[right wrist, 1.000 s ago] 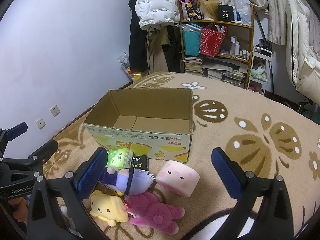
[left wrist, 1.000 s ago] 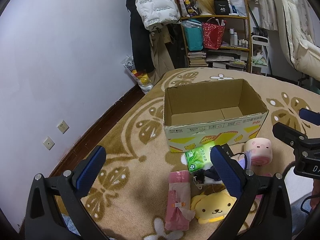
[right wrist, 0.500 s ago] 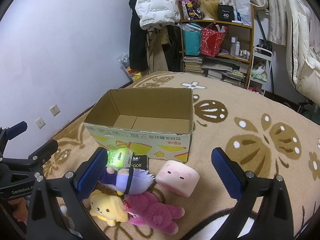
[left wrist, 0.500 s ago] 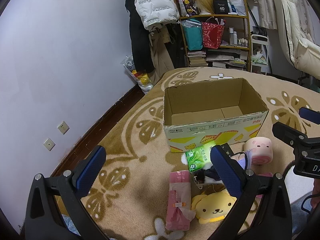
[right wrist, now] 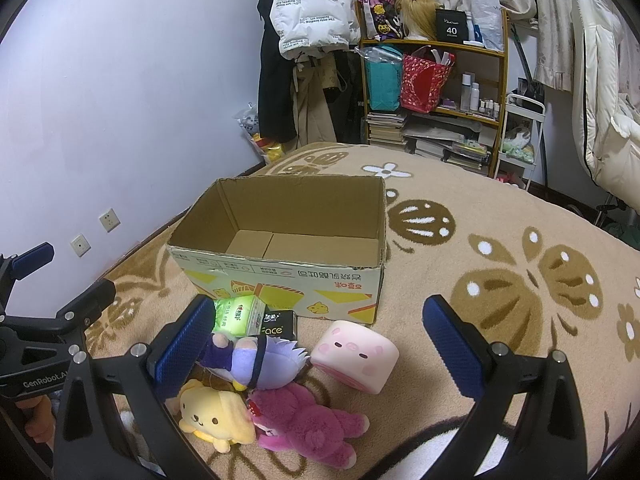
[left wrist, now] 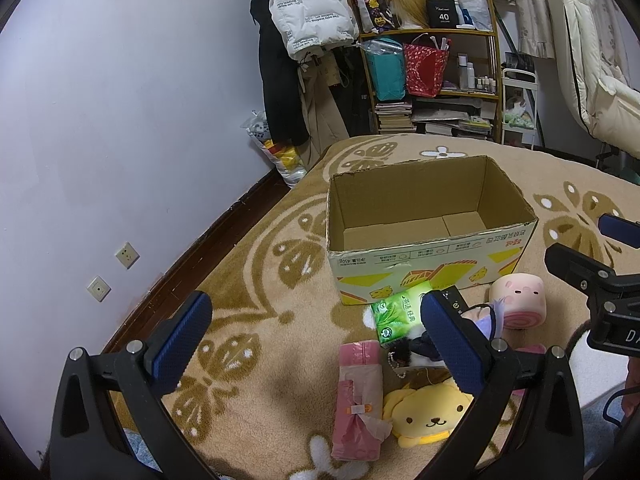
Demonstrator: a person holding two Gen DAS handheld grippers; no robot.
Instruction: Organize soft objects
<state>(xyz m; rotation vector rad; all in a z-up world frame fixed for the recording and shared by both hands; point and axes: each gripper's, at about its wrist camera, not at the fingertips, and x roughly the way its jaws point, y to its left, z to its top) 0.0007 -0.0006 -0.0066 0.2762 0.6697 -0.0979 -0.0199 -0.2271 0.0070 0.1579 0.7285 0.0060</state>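
An open cardboard box (left wrist: 424,248) (right wrist: 280,272) stands on the patterned rug, with nothing visible inside. In front of it lie a green tissue pack (left wrist: 394,314) (right wrist: 236,316), a black pack (right wrist: 278,326), a purple-haired plush doll (right wrist: 256,360), a pink pig cushion (left wrist: 520,300) (right wrist: 354,354), a yellow dog plush (left wrist: 428,416) (right wrist: 216,416), a magenta bear plush (right wrist: 304,424) and a pink bag roll (left wrist: 358,384). My left gripper (left wrist: 316,344) is open and empty above the rug, left of the pile. My right gripper (right wrist: 320,348) is open and empty above the plush toys.
A purple wall with two sockets (left wrist: 126,255) runs along the left. A shelf (right wrist: 432,92) with bags, books and bottles and hanging coats (right wrist: 308,12) stand behind the rug. A white chair (right wrist: 604,112) is at the right.
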